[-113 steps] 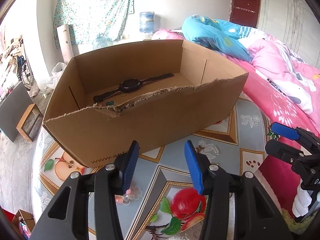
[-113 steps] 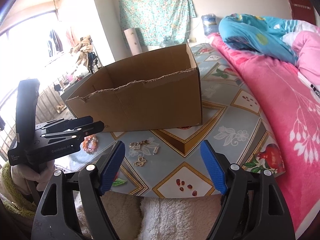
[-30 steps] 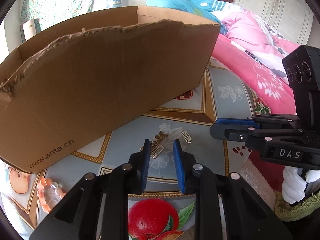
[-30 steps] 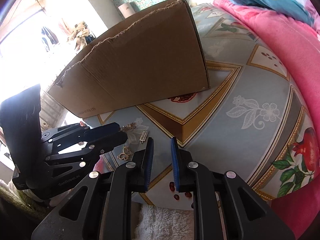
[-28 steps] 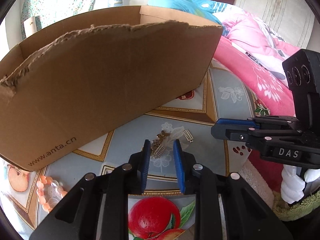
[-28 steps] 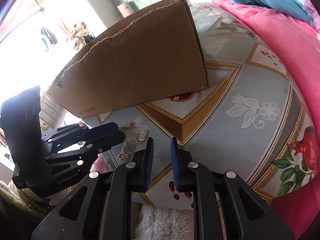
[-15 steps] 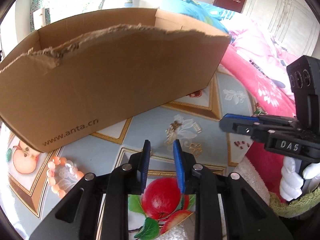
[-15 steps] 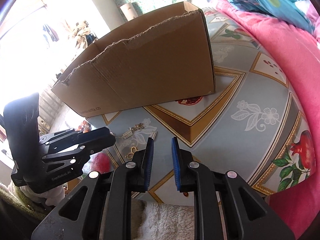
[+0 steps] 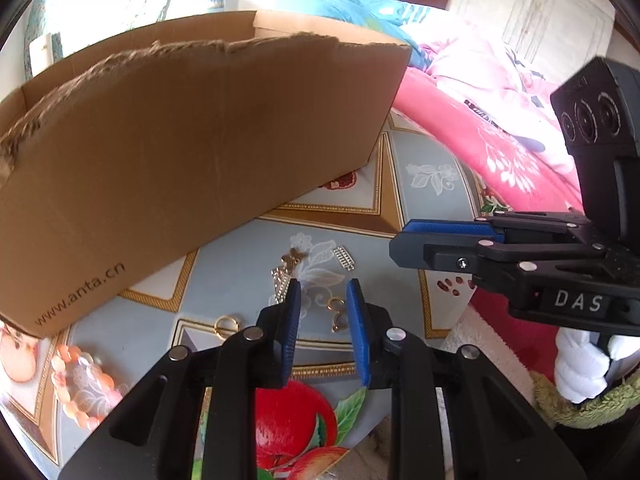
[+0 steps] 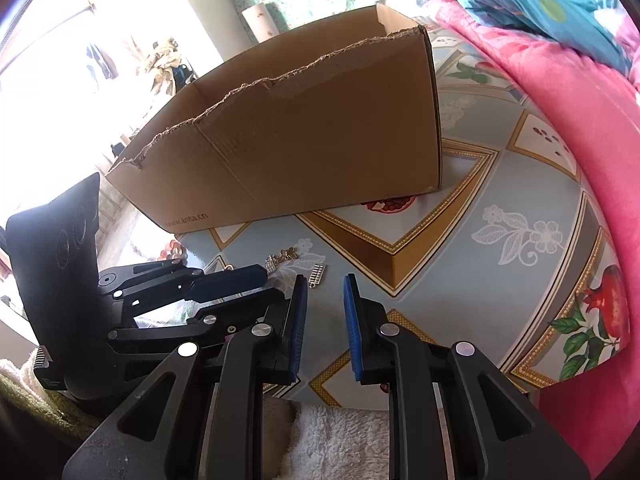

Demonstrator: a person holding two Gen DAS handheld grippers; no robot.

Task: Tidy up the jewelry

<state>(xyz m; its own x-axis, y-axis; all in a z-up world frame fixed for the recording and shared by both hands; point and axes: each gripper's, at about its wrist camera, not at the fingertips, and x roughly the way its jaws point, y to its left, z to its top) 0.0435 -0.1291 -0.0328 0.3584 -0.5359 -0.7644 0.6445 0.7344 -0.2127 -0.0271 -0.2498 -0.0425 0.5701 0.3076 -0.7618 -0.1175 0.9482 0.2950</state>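
A torn brown cardboard box (image 9: 192, 136) stands on the patterned table; it also shows in the right wrist view (image 10: 312, 136). Small jewelry lies in front of it: a gold charm (image 9: 293, 257), a silver chain piece (image 9: 281, 286), a silver bar clip (image 9: 345, 258), a gold ring (image 9: 226, 325), a gold clasp (image 9: 337, 314) and a pink bead bracelet (image 9: 80, 380). My left gripper (image 9: 320, 292) hovers over the clasp, its jaws narrowly apart and empty. My right gripper (image 10: 325, 284) is narrowly open and empty, just behind the silver bar clip (image 10: 317, 275).
A pink quilt (image 10: 560, 92) and a blue blanket (image 10: 552, 4) lie on the bed to the right. The table edge (image 10: 400, 400) is close below the grippers, with a white fleece (image 10: 340, 440) under it. The box wall stands close behind the jewelry.
Both grippers narrowed from wide open and moved down and forward to the jewelry. In the last half second the left one came nearer the pieces; the gold ring and clasp came into view.
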